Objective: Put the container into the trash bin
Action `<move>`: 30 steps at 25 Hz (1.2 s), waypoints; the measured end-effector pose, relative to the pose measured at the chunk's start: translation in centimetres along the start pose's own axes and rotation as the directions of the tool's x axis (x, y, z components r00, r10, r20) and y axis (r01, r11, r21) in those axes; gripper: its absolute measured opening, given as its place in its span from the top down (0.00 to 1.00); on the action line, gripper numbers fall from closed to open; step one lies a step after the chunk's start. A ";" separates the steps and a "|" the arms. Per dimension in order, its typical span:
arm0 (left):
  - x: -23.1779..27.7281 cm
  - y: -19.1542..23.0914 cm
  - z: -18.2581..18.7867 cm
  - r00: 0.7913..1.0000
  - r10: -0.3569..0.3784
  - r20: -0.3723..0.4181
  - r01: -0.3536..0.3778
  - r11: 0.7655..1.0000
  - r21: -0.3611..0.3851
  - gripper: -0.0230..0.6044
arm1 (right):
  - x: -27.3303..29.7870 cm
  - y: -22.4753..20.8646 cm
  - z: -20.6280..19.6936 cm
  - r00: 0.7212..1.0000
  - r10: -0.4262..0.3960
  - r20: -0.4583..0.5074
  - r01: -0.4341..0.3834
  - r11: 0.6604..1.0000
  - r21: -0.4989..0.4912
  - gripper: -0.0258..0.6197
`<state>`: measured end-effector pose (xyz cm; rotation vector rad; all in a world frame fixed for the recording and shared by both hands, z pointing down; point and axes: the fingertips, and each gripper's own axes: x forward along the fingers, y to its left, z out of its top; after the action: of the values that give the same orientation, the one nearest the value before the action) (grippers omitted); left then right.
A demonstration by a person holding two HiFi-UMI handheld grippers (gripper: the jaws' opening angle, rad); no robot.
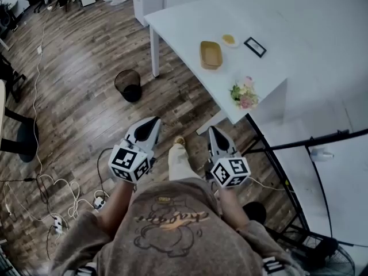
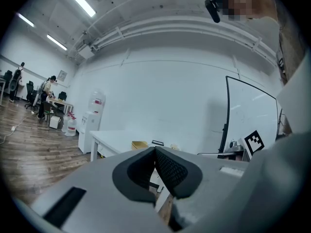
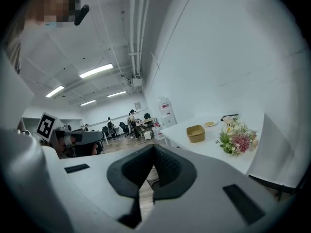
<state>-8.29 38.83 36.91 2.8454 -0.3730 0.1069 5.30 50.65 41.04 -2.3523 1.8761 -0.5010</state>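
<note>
Wooden floor lies open up to the white counter, where the yellow container sits back from the edge; the black trash bin stands on the floor near the counter's corner leg. Left claw and right claw are both pressed together, empty

Table with container, saucer, flowers

Open floor ahead of left tongs, free run through to bin. Worktop edge and its leg ahead of right tongs; flowers at near corner. Black stand close on their right. Cables on floor, left of left tongs.
</note>
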 end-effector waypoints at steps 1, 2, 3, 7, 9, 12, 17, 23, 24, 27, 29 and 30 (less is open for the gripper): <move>0.9 0.5 0.3 1.000 0.000 -0.001 0.000 1.000 -0.001 0.96 | 0.8 -0.6 0.4 1.000 -0.003 -0.001 0.003 1.000 0.000 0.96; 1.9 0.9 0.7 1.000 -0.002 -0.002 0.002 1.000 -0.003 0.96 | 1.6 -1.1 0.7 1.000 -0.006 -0.004 0.006 1.000 0.001 0.96; 2.9 1.3 1.0 1.000 -0.004 -0.002 0.004 1.000 -0.005 0.96 | 2.4 -1.7 1.1 1.000 -0.008 -0.008 0.008 1.000 0.001 0.96; 6.4 3.2 2.8 1.000 -0.009 0.008 0.009 1.000 -0.027 0.96 | 5.9 -3.4 2.8 1.000 -0.011 -0.026 0.011 1.000 0.001 0.96; 8.2 4.1 3.6 1.000 -0.008 0.009 0.008 0.999 -0.034 0.96 | 7.6 -4.3 3.6 0.999 -0.009 -0.033 0.009 1.000 0.004 0.96; 11.0 5.3 4.5 1.000 -0.009 -0.002 0.009 0.999 -0.033 0.96 | 10.1 -5.7 5.1 1.000 -0.001 -0.031 0.002 1.000 0.009 0.96; 15.4 7.6 6.0 1.000 -0.002 -0.018 0.001 1.000 -0.029 0.96 | 14.2 -8.2 7.7 1.000 0.005 -0.029 -0.005 1.000 0.011 0.96; 20.9 9.9 7.0 1.000 0.010 -0.027 -0.011 0.999 -0.035 0.96 | 18.7 -11.7 9.7 0.999 0.019 -0.034 -0.018 1.000 0.010 0.96; 21.7 10.2 7.1 0.999 0.012 -0.030 -0.013 0.999 -0.036 0.96 | 19.4 -12.2 10.0 0.999 0.020 -0.036 -0.020 1.000 0.013 0.96; 23.6 11.1 7.7 0.999 0.018 -0.035 -0.020 0.999 -0.042 0.96 | 21.0 -13.5 10.9 0.999 0.024 -0.039 -0.024 1.000 0.016 0.96; 24.9 11.7 7.9 0.999 0.022 -0.037 -0.023 0.999 -0.047 0.96 | 22.1 -14.2 11.4 0.999 0.027 -0.040 -0.026 0.999 0.020 0.96; 25.5 11.9 8.0 0.999 0.023 -0.039 -0.024 0.999 -0.049 0.96 | 22.5 -14.6 11.5 0.999 0.028 -0.041 -0.027 0.999 0.023 0.96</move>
<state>13.48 19.36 34.99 2.7869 -0.3956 0.1547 26.77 31.00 38.60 -2.3159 1.9074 -0.5686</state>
